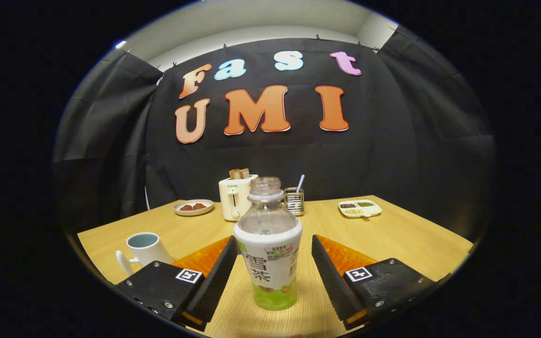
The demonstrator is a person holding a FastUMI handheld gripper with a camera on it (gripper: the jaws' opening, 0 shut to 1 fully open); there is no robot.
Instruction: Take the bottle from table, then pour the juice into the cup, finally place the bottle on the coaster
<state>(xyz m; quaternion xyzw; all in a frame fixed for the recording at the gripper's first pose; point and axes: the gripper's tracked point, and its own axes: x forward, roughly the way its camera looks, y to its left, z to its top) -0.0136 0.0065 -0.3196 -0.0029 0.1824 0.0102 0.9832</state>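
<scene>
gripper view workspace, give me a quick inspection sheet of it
surface: wooden table, dry where visible
job's things: bottle upright with cap off, between the fingers; white cup left of the fingers; coaster not identified
clutter: toaster holding toast, plate with brown food, utensil holder, divided dish, all beyond the bottle
grippers: hand-held gripper open, fingers either side of the bottle, not pressing
cables: nothing seen
surroundings: black cloth wall, pale wall above
</scene>
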